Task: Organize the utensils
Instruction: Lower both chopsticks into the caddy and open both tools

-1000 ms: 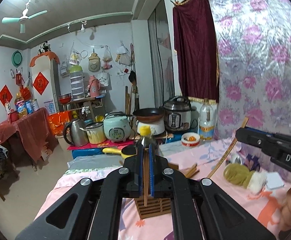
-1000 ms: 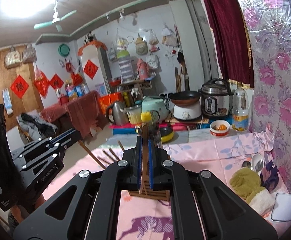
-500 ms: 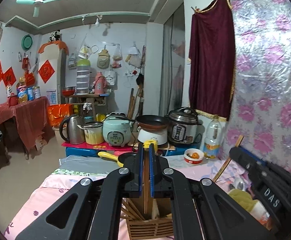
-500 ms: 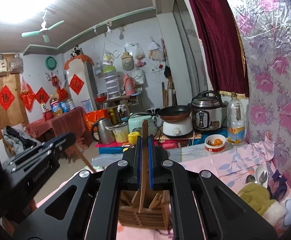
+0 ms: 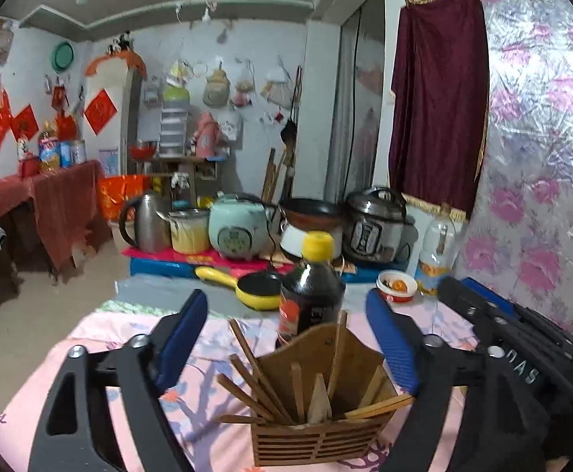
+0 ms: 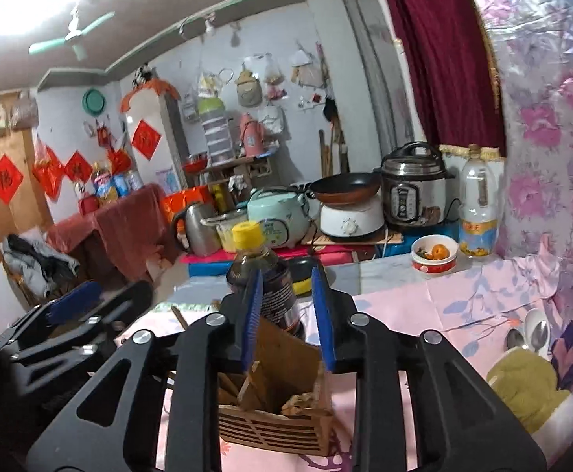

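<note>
A wooden chopstick holder (image 5: pixel 317 424), packed with chopsticks (image 5: pixel 255 381) that lean out at several angles, stands on a pink flowered cloth (image 5: pixel 101 358). Over it hangs the left gripper (image 5: pixel 292 338), its blue-padded jaws opening and spread wide to either side of the holder, with nothing pressed between them; the chopsticks rise in the gap below, clear of both pads. The right gripper (image 6: pixel 288 318) hangs over the same holder (image 6: pixel 274 424), its jaws also opening, parted only a little, the holder's tall back panel seen between the pads without either one touching it. Just behind the holder stands a dark sauce bottle (image 5: pixel 312 295) with a yellow cap. Beyond the bottle lies a small yellow pan (image 5: pixel 247 287), and farther back a row of cookers and a kettle (image 5: pixel 146 222). To the right of the holder, near the cloth's edge, lie a green mitt (image 6: pixel 522 385) and two spoons (image 6: pixel 530 332).
</note>
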`<state>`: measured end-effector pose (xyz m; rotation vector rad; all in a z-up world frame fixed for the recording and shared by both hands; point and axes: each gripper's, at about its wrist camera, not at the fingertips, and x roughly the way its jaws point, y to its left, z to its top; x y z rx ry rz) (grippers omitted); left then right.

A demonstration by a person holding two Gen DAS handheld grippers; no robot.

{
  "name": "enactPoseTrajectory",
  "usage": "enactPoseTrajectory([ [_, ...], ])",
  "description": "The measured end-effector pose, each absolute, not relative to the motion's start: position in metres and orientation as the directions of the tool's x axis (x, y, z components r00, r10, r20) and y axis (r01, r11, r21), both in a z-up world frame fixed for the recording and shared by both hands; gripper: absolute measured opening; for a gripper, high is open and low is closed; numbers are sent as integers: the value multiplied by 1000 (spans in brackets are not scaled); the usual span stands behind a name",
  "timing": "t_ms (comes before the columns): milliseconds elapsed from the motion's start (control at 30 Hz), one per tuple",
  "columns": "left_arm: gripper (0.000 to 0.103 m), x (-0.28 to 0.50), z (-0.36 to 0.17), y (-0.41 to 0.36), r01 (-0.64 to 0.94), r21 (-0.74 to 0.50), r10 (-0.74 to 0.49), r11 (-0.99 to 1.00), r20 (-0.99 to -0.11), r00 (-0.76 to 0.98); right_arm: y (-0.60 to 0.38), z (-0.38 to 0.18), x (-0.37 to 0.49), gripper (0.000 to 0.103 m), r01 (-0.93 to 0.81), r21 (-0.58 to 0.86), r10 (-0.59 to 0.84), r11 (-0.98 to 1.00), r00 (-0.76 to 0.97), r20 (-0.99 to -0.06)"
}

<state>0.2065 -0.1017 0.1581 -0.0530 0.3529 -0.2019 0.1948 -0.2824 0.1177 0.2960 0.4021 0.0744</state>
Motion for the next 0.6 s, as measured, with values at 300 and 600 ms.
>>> enactPoseTrajectory([
  [300,97,183,183,-77,120,-67,-136,991,-328,935,-293,134,166,57,51,272,48,961,937,-346],
  [600,97,139,202,-58,71,-37,-79,997,-291,953,-294,157,115,89,75,233,-9,970,962,-272],
])
